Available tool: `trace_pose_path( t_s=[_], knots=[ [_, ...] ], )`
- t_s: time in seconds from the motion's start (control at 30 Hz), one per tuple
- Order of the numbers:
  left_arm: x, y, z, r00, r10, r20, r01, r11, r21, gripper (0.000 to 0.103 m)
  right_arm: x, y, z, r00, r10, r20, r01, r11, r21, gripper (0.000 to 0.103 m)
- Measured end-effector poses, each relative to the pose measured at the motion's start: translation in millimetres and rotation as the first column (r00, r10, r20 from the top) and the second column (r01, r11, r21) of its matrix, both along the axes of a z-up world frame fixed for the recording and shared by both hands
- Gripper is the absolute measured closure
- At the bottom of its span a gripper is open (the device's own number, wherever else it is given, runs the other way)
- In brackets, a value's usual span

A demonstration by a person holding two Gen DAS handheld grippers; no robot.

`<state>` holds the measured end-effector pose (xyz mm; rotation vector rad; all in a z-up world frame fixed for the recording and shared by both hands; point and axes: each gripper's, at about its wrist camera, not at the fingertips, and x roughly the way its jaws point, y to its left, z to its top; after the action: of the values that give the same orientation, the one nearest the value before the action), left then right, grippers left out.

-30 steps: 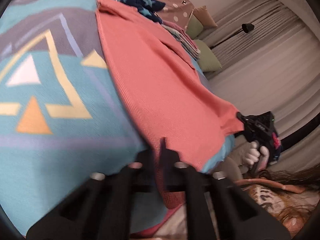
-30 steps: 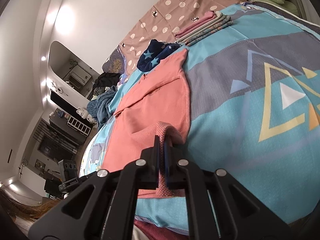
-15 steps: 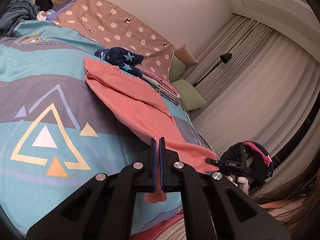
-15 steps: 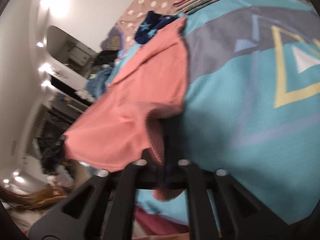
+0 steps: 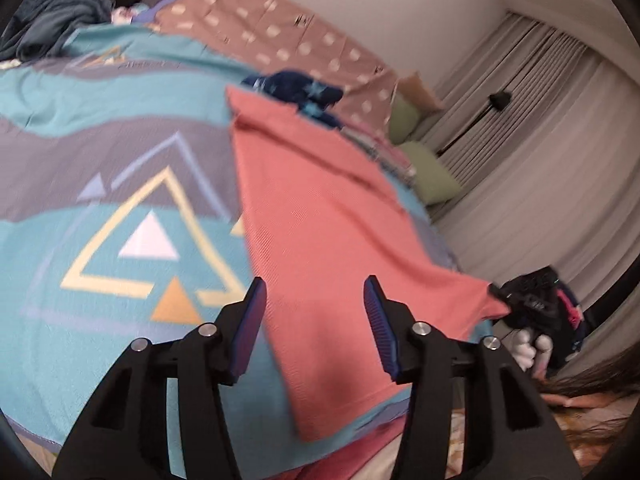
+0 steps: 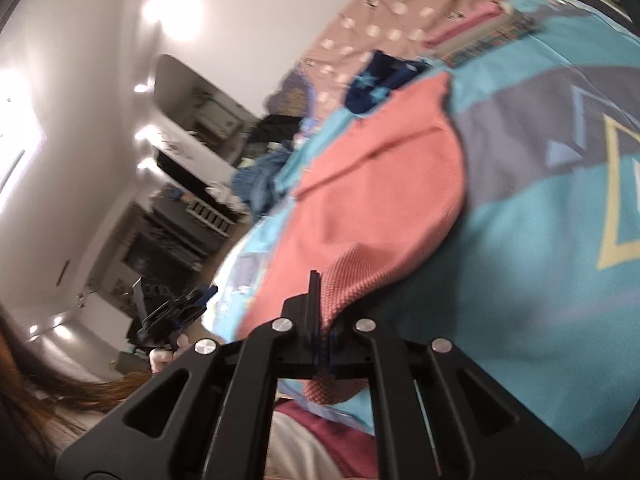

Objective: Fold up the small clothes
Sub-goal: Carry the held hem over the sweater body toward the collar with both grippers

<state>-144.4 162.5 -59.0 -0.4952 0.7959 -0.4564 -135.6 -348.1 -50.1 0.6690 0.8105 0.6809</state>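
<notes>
Left wrist view shows the left gripper spread wide above the salmon-pink garment lying on the patterned blanket, while the right gripper pinches its corner: regrip the near hem before drawing both corners taut and level.

Counted items: one coral garment, one navy star-print garment, one folded stack, two green pillows, two grippers were visible.
</notes>
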Motion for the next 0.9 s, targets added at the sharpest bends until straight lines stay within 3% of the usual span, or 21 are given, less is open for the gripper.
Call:
trace_pose_path(
  t_s=[0.1,0.23,0.27,0.3,0.33,0.37,0.5,0.6,0.73,0.9],
  knots=[
    [17.1,-3.2,-29.0,0.994,-0.027,-0.108,0.031,0.999,0.039,0.046,-0.3,-5.3,-4.1,0.999,-0.025,-0.022,0.024,1.000,-0.015,0.097],
    [28.0,-2.0,-38.2,0.991,-0.104,-0.081,0.096,0.991,-0.098,0.042,-2.9,-7.3,-5.2,0.999,-0.029,-0.028,0.029,0.999,-0.024,0.097],
    [32.0,-5.5,-39.8,0.988,-0.132,-0.074,0.121,0.984,-0.134,0.049,-2.3,-6.9,-5.9,0.999,-0.030,-0.031,0.029,0.999,-0.023,0.097],
    [33.4,-9.1,-42.8,0.983,-0.167,-0.078,0.152,0.974,-0.170,0.085,-2.9,-6.9,-6.4,0.999,-0.032,-0.033,0.031,0.999,-0.022,0.097],
    [36.7,-14.3,-47.4,0.976,-0.193,-0.097,0.170,0.963,-0.209,0.101,-2.5,-6.6,-6.7,0.999,-0.035,-0.035,0.035,0.999,-0.020,0.097],
    [37.6,-16.9,-49.2,0.977,-0.188,-0.098,0.162,0.961,-0.224,0.101,-2.7,-6.8,-6.6,0.999,-0.038,-0.036,0.037,0.999,-0.017,0.097],
    [16.3,-10.8,1.3,0.985,-0.134,0.109,0.159,0.948,-0.276,0.101,-8.0,-11.6,5.6,0.998,-0.064,0.002,0.064,0.998,0.010,0.097],
    [-1.7,-3.3,44.0,0.972,-0.101,0.214,0.150,0.961,-0.232,0.101,-13.2,-18.7,25.8,0.994,-0.074,0.077,0.069,0.995,0.067,0.099],
    [-13.7,-6.3,66.4,0.961,-0.102,0.257,0.157,0.967,-0.201,0.101,-21.7,-20.4,54.4,0.981,-0.048,0.191,0.024,0.992,0.124,0.100],
    [-5.2,-4.1,53.7,0.975,-0.073,0.212,0.119,0.970,-0.214,0.101,-18.5,-16.1,60.2,0.981,-0.046,0.191,0.032,0.997,0.075,0.100]
  ],
)
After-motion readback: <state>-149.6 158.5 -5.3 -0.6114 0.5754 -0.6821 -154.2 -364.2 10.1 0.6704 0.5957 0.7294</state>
